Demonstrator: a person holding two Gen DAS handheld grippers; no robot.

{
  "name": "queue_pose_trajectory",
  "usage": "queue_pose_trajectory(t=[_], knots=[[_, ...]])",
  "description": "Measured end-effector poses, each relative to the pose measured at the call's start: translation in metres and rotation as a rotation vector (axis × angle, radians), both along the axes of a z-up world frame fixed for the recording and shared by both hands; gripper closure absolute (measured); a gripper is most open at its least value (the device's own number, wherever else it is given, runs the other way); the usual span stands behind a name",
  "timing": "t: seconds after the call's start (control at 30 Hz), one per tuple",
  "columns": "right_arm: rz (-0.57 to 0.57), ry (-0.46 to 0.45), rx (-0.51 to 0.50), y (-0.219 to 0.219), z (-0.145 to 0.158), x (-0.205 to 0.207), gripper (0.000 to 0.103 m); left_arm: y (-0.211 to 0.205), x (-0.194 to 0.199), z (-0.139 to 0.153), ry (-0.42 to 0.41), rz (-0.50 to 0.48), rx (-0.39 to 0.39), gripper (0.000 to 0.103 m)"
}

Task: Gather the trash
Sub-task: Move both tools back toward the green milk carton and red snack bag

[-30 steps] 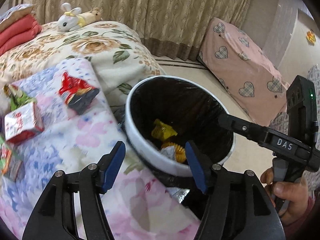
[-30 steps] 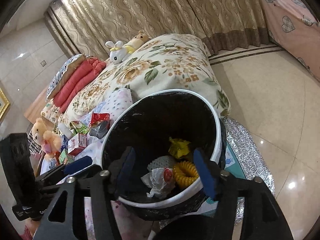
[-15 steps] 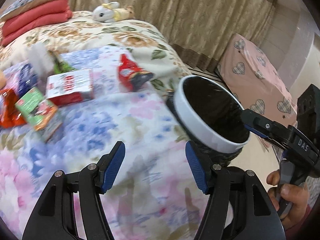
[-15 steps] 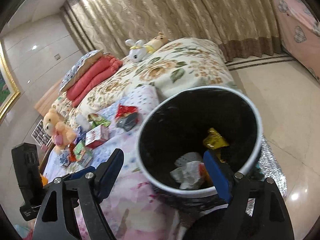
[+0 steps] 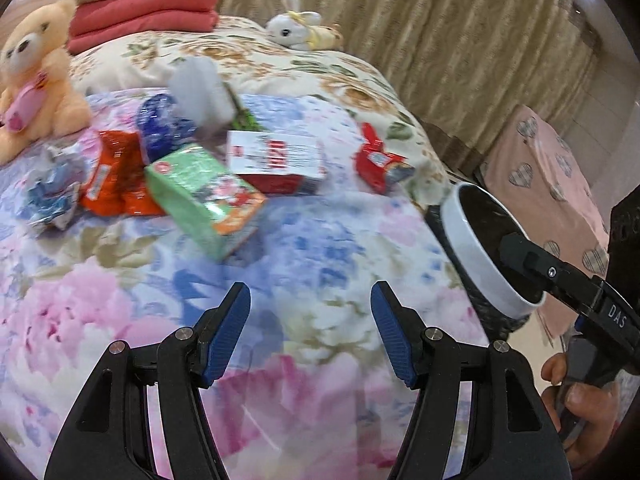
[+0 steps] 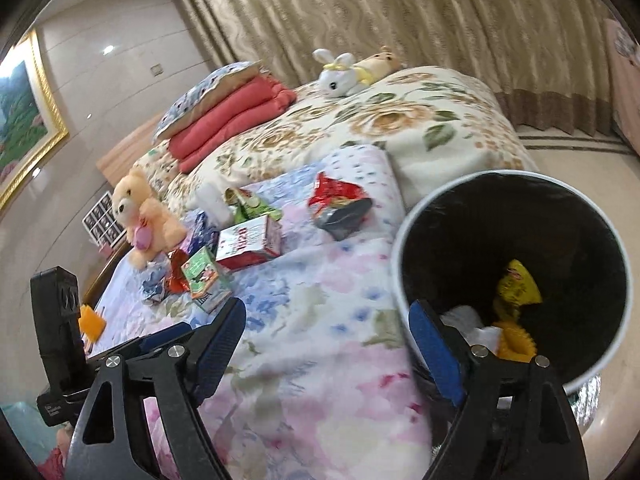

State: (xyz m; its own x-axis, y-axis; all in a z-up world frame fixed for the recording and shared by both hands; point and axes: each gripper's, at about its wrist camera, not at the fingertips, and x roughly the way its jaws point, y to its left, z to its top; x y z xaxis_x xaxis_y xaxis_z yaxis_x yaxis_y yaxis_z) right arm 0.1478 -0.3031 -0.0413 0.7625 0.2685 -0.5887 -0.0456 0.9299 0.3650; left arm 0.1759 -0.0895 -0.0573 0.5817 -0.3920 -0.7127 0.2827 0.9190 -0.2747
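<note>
Both my left gripper (image 5: 310,330) and right gripper (image 6: 326,346) are wide open and empty over the bed, so I'd grab the green carton (image 5: 204,196) mid-bed by its narrow sides, bin (image 6: 516,276) waiting off the bed's edge.

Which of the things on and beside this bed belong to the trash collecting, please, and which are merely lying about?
Job:
green carton
red and white box
red snack wrapper
orange packet
blue wrapper
trash bin

Lying about:
teddy bear
white rabbit toy
red folded blankets
</note>
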Motion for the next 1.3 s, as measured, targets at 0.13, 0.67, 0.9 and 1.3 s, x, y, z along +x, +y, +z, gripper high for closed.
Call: queue_pose_trajectory(t=[0.13,0.67,0.9,1.3], knots=[[0.032,-0.014,-0.024,0.013,-0.002,0.018,0.017,0.012,0.009,-0.005,0.014,0.045,0.006,0.039],[0.056,0.037,-0.113,0.023,-0.005,0.11,0.017,0.012,0.057,-0.002,0.024,0.118,0.05,0.03],[0.049,0.115,-0.207,0.025,-0.019,0.144,0.018,0.002,0.075,-0.007,0.033,0.157,0.104,0.027],[0.077,0.149,-0.26,0.037,-0.031,0.153,0.092,0.015,0.084,-0.023,0.063,0.183,0.111,0.041]])
